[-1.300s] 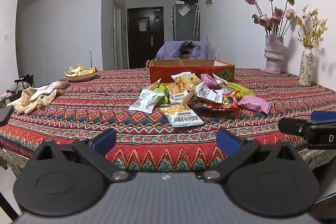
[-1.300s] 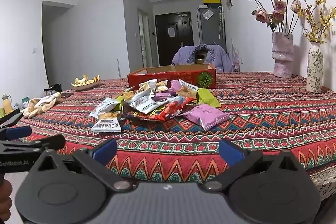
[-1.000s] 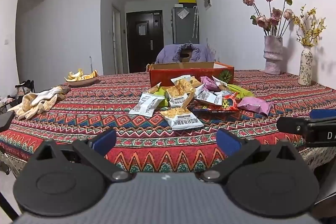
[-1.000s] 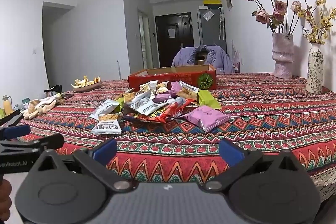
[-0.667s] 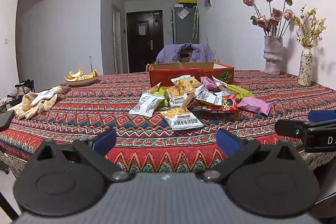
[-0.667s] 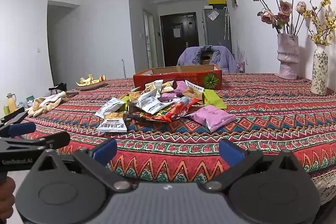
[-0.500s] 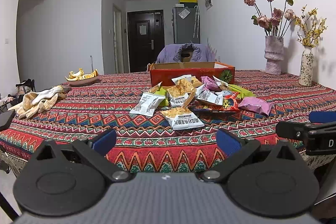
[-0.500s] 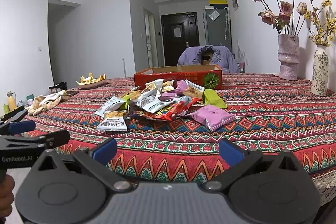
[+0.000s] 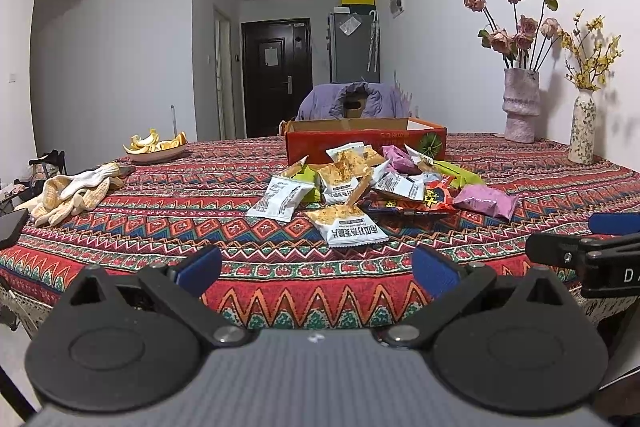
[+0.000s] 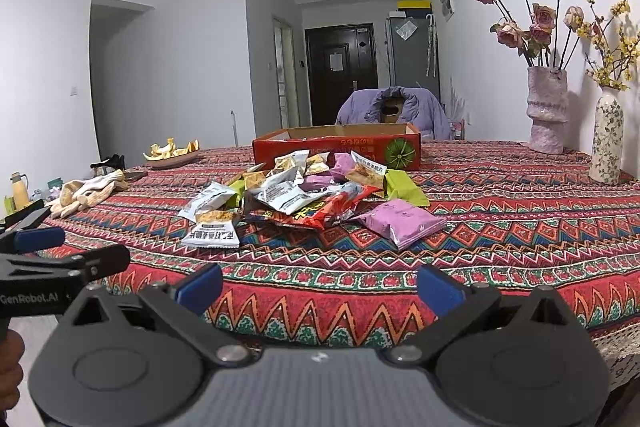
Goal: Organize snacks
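Note:
A pile of snack packets (image 9: 360,183) lies mid-table on the patterned cloth; it also shows in the right wrist view (image 10: 304,195). A white packet (image 9: 347,226) lies nearest, a pink one (image 10: 400,221) to the right. Behind them stands an open red cardboard box (image 9: 366,143), seen too in the right wrist view (image 10: 338,147). My left gripper (image 9: 316,269) is open and empty at the table's near edge. My right gripper (image 10: 318,287) is open and empty there too, to the right of the left one.
Cloth gloves (image 9: 72,191) and a dish of orange peel (image 9: 156,149) lie at the left. Two flower vases (image 10: 548,115) (image 10: 608,139) stand at the right by the wall. A chair with a purple jacket (image 9: 352,103) is behind the table.
Both grippers have risen slightly and stayed open. The right gripper has drifted a little to the left. The snacks have not moved.

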